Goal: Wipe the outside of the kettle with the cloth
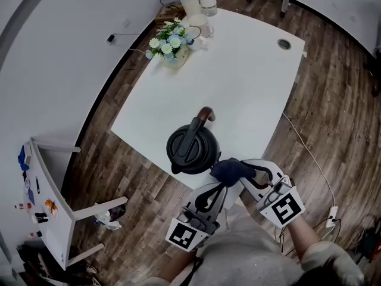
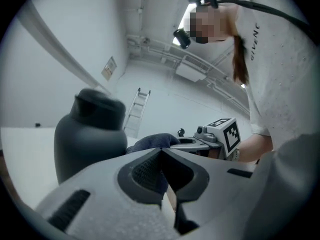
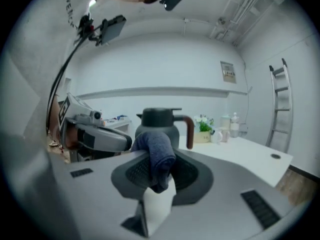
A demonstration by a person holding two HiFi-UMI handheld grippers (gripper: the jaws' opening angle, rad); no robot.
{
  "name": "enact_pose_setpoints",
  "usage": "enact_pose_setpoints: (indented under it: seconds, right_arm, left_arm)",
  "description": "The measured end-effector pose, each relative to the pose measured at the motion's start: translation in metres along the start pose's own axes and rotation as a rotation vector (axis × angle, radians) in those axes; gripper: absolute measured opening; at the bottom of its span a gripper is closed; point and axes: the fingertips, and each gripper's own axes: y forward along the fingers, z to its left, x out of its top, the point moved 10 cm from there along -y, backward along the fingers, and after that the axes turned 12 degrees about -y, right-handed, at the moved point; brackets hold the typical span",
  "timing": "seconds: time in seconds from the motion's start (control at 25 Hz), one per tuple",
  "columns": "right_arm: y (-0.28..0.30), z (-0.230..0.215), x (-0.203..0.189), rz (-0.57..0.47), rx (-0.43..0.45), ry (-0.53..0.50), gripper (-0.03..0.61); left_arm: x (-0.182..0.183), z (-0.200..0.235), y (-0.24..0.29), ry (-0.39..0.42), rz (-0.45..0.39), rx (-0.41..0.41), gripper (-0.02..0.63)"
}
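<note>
Evidently the right hand-held gripper point(image 3: 160, 156) has its jaws closed on the cloth point(image 3: 156, 145), a dark blue bundle that bulges out over the jaw tips and hangs down between the pads. The left hand-held gripper point(image 2: 161, 151) points at the same bundle from the other side. Its jaws are drawn together too, and a thin bluish fold seems to be pinched between its pads, so both tools appear to share the cloth.

Just beyond the two tips stands the kettle point(image 1: 192, 149), black and upright, near the edge of the white table point(image 1: 238, 82) closest to the person. Its handle point(image 1: 196, 127) arches over the lid and ends in a brown tip on the far side. The cloth sits just beside the kettle's near wall; whether it already touches the wall I cannot tell.

By my reading, the step in hand is settling the grip on the cloth before wiping starts. The next move probably calls for the left tool to let go and steady the kettle, perhaps at the handle. The right one would then press the bundle flat against the wall and sweep around it. Since the kettle stands so near the table's edge, a hard sideways push could slide it off.
</note>
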Motion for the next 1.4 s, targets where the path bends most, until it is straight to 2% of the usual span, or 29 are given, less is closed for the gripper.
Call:
enact_pose_setpoints:
  seconds: [0.12,0.2,0.28,0.44,0.52,0.76,0.88,0.96,1.08,1.16,1.24,1.4]
  right_arm:
    - [-0.011,-0.020,0.032,-0.122,-0.044,-0.004,0.063]
    - [-0.008,-0.031,0.050,-0.190,-0.066,-0.061,0.063]
    - [0.000,-0.038,0.056,-0.191,-0.101,-0.092,0.063]
    - [0.015,-0.043,0.032,0.002,-0.152,-0.151,0.063]
    - [0.020,-0.041,0.017,0.067,-0.161,-0.161,0.063]
    - [0.037,-0.028,-0.023,0.215,-0.164,-0.105,0.063]
    - [0.046,-0.025,-0.034,0.275,-0.132,-0.069,0.063]
    - [0.048,-0.022,-0.045,0.300,-0.110,-0.026,0.063]
    - [0.051,-0.018,-0.058,0.361,-0.082,0.027,0.063]
    - [0.052,-0.020,-0.061,0.393,-0.090,0.037,0.063]
    - [0.046,-0.027,-0.050,0.367,-0.144,0.013,0.063]
    - [0.018,-0.050,0.007,0.133,-0.239,-0.089,0.063]
  left_arm:
    - [0.027,-0.013,0.013,0.074,-0.049,-0.071,0.008]
    - [0.041,-0.014,0.021,0.078,-0.089,-0.107,0.008]
    - [0.049,-0.010,0.029,0.065,-0.105,-0.110,0.008]
    - [0.043,0.001,0.045,0.053,-0.068,-0.090,0.008]
    - [0.034,0.002,0.050,0.057,-0.053,-0.072,0.008]
    - [0.012,0.007,0.059,0.090,-0.068,0.083,0.008]
    - [0.000,0.015,0.060,0.084,-0.054,0.109,0.008]
    - [-0.009,0.017,0.060,0.066,-0.031,0.112,0.008]
    - [-0.020,0.014,0.064,-0.014,0.030,0.118,0.008]
    - [-0.023,0.012,0.067,-0.031,0.053,0.109,0.008]
    - [-0.023,0.012,0.064,-0.010,0.049,0.088,0.008]
    - [-0.005,0.003,0.061,-0.020,0.027,0.041,0.008]
